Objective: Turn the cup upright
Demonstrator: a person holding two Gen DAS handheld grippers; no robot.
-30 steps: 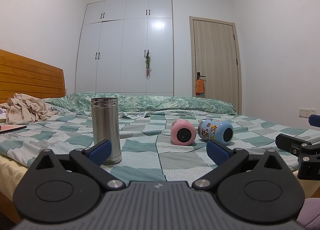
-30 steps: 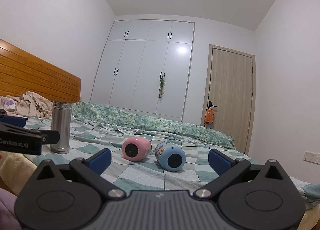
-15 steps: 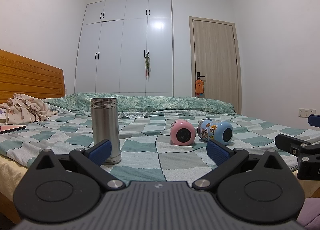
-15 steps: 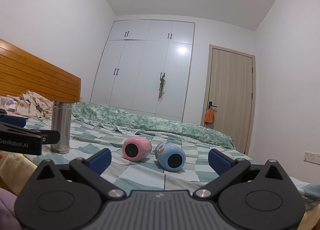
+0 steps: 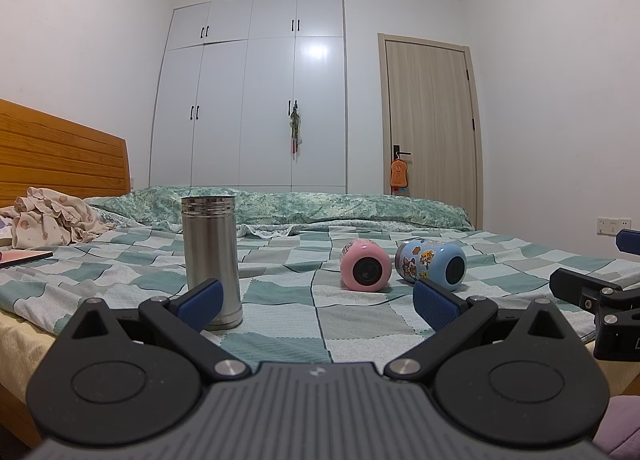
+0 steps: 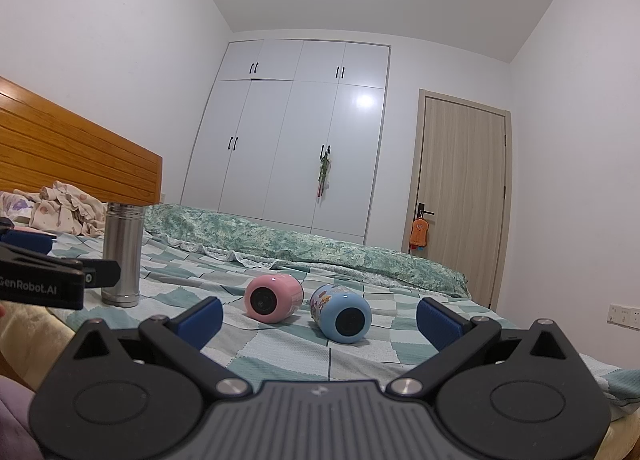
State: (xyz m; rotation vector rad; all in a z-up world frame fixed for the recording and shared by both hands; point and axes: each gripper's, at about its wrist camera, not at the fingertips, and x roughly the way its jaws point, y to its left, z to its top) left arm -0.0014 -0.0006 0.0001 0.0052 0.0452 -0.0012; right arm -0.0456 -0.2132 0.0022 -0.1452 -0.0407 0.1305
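Compared with the frames half a second and one second earlier, no object has changed position and neither camera view has shifted noticeably.

Left hand-held gripper (image 5: 318,300): jaws spread wide, nothing between the blue pads (image 5: 200,300). It sits low at the near edge of the bed (image 5: 280,324), as before. Its side also shows at the left edge of the right wrist view.

Right hand-held gripper (image 6: 318,314): jaws likewise spread wide and empty, at the same near edge of the bed, to the right of the left unit. Part of it shows at the right edge of the left wrist view.

Task objects, all on the checked green bedspread:
- Pink cup (image 5: 365,266) lies on its side, round end facing the cameras. Unmoved.
- Blue cup (image 5: 432,262) with cartoon print lies on its side just right of the pink cup; whether they touch cannot be determined. Unmoved.
- Steel flask (image 5: 211,260) stands upright, well apart to the left of both cups, directly beyond the left finger of the left hand-held gripper. Unmoved.

Surroundings: crumpled clothing (image 5: 52,216) lies by the wooden headboard (image 5: 60,160); a white wardrobe (image 5: 256,100) and a door (image 5: 428,124) stand at the far wall.
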